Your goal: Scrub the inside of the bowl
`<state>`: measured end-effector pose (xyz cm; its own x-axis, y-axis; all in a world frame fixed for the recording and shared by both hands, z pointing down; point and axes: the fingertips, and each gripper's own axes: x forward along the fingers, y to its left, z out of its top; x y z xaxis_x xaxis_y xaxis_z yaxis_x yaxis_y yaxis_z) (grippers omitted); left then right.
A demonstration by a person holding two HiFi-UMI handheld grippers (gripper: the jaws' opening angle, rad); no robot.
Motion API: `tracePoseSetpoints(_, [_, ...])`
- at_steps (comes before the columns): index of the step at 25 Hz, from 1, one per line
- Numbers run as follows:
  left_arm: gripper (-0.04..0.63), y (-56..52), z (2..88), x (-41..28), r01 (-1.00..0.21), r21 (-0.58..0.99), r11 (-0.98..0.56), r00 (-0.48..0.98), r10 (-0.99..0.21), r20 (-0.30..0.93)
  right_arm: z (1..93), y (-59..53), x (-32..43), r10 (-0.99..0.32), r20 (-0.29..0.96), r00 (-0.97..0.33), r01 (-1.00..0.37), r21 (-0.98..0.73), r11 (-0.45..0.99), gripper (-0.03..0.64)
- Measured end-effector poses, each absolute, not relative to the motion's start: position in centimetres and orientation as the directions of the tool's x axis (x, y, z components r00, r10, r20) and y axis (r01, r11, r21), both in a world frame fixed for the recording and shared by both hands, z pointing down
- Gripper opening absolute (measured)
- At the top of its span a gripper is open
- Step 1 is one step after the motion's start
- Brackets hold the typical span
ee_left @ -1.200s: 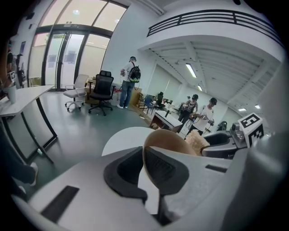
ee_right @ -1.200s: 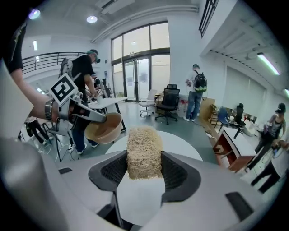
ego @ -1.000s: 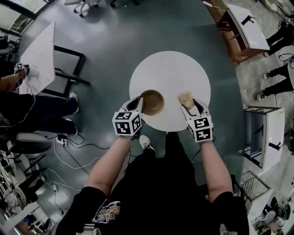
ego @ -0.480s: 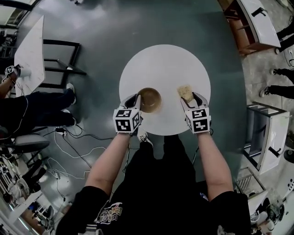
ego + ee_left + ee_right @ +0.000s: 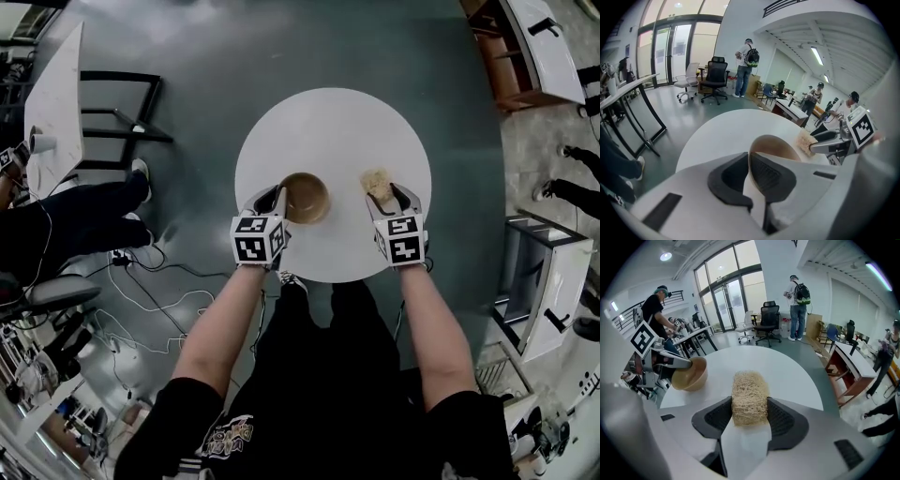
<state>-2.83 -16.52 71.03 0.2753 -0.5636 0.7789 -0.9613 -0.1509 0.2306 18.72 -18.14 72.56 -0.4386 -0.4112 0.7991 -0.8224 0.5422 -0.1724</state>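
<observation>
Two hand-held grippers are loaded. Left hand-held gripper (image 5: 748,172) is clamped on the near rim of the tan round bowl (image 5: 305,197), left of centre on the round white bench (image 5: 333,127). Right hand-held gripper (image 5: 750,409) pinches a straw-coloured fibrous scrub pad (image 5: 749,390), apart from the bowl at frame right. Scrubbing apparently not begun; whole interior left.

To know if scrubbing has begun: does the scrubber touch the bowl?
Apart. The head view shows bare table between the scrubber and the bowl.
</observation>
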Motion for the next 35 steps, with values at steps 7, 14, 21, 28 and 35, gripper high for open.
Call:
tracePoseSetpoints(7, [0.021,-17.4,72.0,-2.6,-0.958,0.242,-0.151,0.285,-0.557,0.780,73.2,-18.7,18.3,-0.403,0.807,-0.431,-0.816,-0.158,0.556,0.241])
tracePoseSetpoints(14, [0.023,-17.8,71.7,-2.2,-0.955,0.232,-0.186,0.297,-0.572,0.765,73.0,-18.8,18.0,-0.404,0.801,-0.441,-0.805,-0.155,0.573,0.242])
tracePoseSetpoints(21, [0.028,-16.9,68.9,-3.9,-0.952,0.206,-0.225,0.303,-0.616,0.728,70.6,-17.9,17.7,-0.454,0.773,-0.443,-0.806,-0.121,0.580,0.249])
tracePoseSetpoints(28, [0.025,-15.2,64.3,-5.5,-0.937,0.225,-0.269,0.349,-0.659,0.667,65.7,-16.4,17.5,-0.551,0.717,-0.427,-0.859,-0.131,0.495,0.176])
tracePoseSetpoints(35, [0.006,-10.6,59.0,-6.4,-0.907,0.266,-0.327,0.420,-0.655,0.628,59.9,-11.9,14.2,-0.605,0.635,-0.480,-0.864,-0.221,0.453,0.021])
